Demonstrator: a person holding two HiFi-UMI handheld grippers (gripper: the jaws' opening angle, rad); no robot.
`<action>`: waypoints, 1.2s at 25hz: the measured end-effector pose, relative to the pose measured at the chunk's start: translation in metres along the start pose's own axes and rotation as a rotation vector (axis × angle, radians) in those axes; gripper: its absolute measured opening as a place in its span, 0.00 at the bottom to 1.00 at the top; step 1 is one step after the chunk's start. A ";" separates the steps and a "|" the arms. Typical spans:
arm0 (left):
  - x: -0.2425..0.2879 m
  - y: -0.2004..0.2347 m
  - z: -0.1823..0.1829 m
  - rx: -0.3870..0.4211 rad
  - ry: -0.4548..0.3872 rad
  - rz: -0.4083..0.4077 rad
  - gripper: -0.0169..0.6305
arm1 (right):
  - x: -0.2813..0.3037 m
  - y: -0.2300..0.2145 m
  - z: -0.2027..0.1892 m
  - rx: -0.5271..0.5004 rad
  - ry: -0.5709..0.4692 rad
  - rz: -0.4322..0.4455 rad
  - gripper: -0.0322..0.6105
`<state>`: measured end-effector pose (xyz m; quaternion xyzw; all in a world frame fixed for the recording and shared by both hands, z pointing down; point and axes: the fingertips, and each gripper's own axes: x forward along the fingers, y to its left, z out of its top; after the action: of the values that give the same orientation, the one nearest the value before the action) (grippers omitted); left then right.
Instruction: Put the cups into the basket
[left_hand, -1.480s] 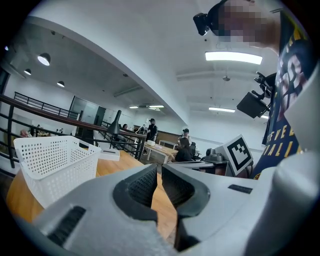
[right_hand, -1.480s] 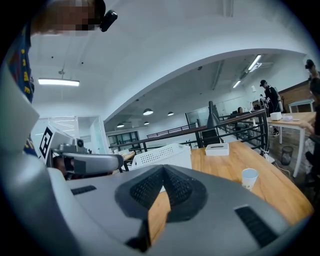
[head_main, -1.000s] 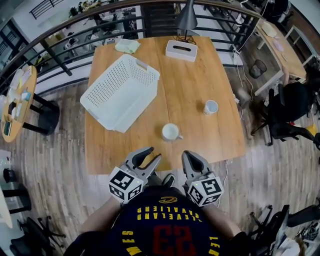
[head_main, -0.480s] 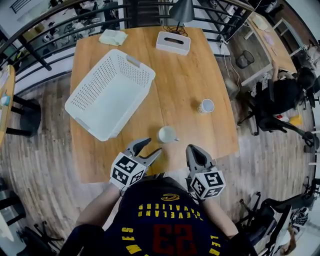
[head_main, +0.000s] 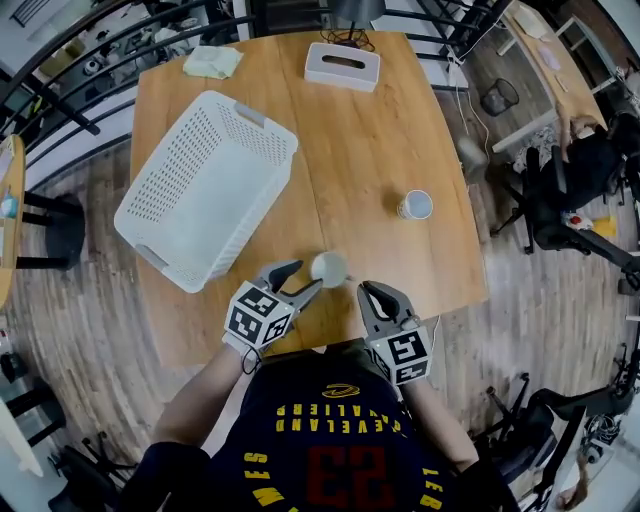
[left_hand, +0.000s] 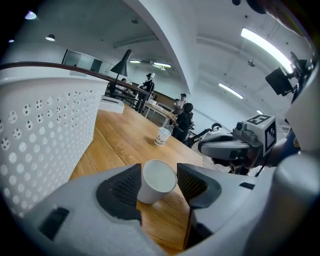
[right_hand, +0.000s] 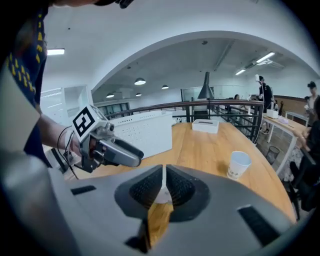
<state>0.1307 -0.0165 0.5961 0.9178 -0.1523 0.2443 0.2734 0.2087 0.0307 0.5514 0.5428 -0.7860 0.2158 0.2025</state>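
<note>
My left gripper (left_hand: 159, 169) has just been opening its jaws, and they now stand spread with the near cup (left_hand: 156, 180) framed between the ribbed pads; I can't see either pad pressing on it, so I count it as loose. From the head view that white paper cup sits on the wooden table (head_main: 370, 150) near the front edge, just ahead of the left jaw tips and a little to the left of my right gripper (head_main: 375, 295). The right gripper's jaws are pressed together with nothing between them. The far cup (head_main: 415, 205) stands upright near the table's right edge, well apart from both grippers. The white perforated basket (head_main: 200, 190) lies on the left part of the table, angled, near the left gripper. A white tissue box (head_main: 342, 66) and a pale cloth (head_main: 212, 62) lie at the far end.
</note>
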 end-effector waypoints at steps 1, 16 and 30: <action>0.004 -0.001 -0.002 0.014 0.011 0.003 0.35 | 0.006 -0.002 -0.007 -0.018 0.018 0.023 0.07; 0.053 -0.006 -0.043 0.319 0.314 0.071 0.66 | 0.046 -0.022 -0.067 -0.144 0.185 0.293 0.28; 0.075 0.005 -0.054 0.374 0.336 0.200 0.66 | 0.035 -0.042 -0.085 -0.116 0.218 0.335 0.28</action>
<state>0.1716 -0.0006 0.6777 0.8794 -0.1469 0.4428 0.0949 0.2442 0.0378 0.6462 0.3653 -0.8499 0.2581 0.2786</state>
